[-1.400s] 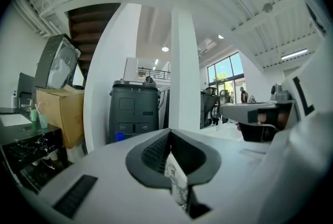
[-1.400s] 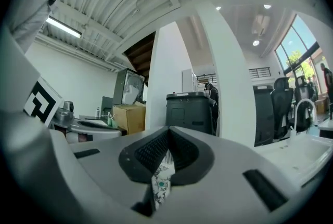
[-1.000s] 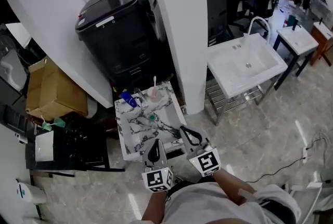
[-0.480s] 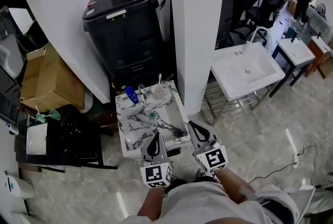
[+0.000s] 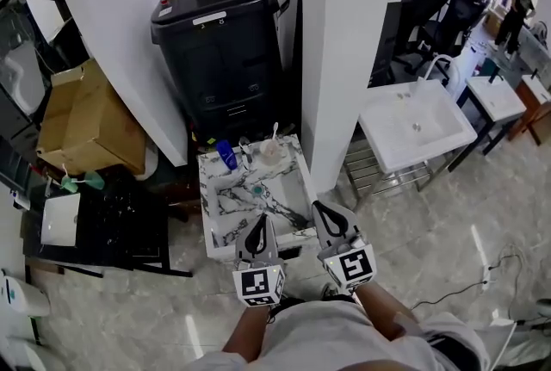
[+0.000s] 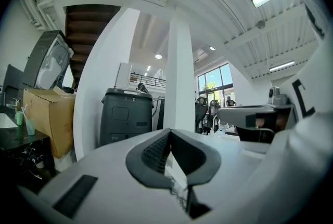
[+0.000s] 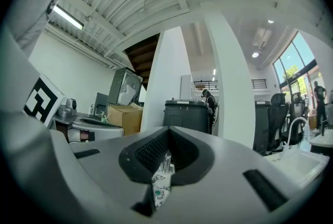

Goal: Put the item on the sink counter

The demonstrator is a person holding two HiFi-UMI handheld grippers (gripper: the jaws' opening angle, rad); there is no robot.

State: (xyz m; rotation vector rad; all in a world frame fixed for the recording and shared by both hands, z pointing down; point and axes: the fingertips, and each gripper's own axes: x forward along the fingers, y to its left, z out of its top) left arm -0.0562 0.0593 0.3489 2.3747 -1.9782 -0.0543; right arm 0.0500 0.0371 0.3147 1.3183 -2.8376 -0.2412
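Marble-veined counter (image 5: 222, 223) lies just past the left claw (image 5: 257, 223) and right claw (image 5: 322, 209), each pressed shut on nothing at its near edge. Bare floor (image 5: 430, 227) opens rightward; a white pillar (image 5: 343, 59) crowds the counter's far right corner. A blue bottle (image 5: 226, 155) and a cup (image 5: 271, 153) stand at its far rim, the cup's contents too small to tell. Only a marble sliver shows in the right gripper view.

showroom-like office space: office chairs (image 5: 448, 12), display sinks (image 5: 413, 124), cardboard box (image 5: 86, 124)

teal item (image 5: 253, 189) on counter (image 5: 227, 219) indistinct
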